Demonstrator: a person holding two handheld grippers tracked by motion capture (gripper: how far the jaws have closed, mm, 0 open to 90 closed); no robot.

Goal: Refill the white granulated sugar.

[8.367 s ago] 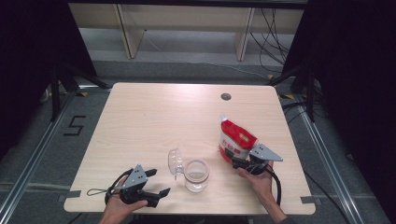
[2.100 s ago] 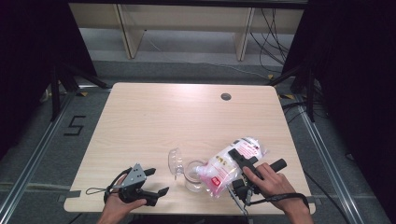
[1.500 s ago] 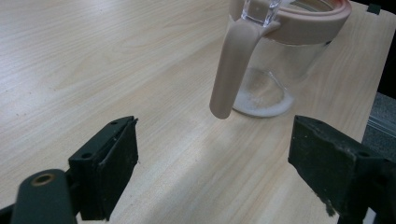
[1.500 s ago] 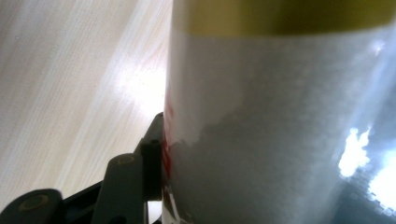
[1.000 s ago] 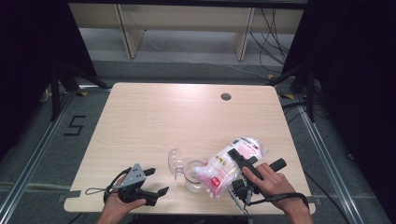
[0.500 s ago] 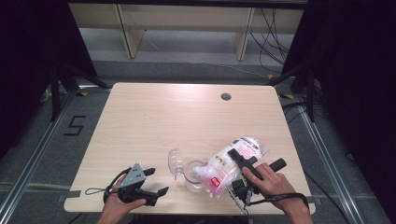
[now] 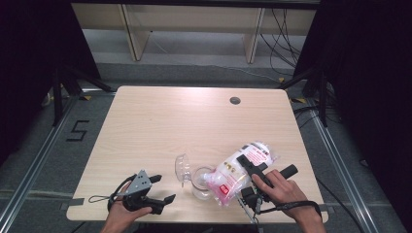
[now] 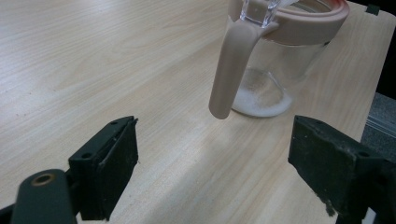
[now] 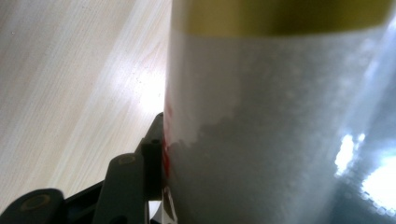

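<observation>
High view: bag [image 7: 238, 171] is held tipped in the right gripper [image 7: 252, 170], mouth over the jar [image 7: 201, 183]; pouring is judged under way. Little white powder is seen at the jar's bottom. Left gripper [image 7: 160, 190] is rested beside the jar, jaws wide.

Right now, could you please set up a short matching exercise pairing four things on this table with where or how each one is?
Things:
1. bag
2. jar
3. left hand-held gripper
4. round hole

States:
A. open, resting near the table's front left edge
B. far side of the table top, toward the right
C. tilted, its lower end over the jar's mouth, clamped by the right hand-held gripper
D. upright, a little white powder at its bottom

Pairs: 1-C, 2-D, 3-A, 4-B
</observation>
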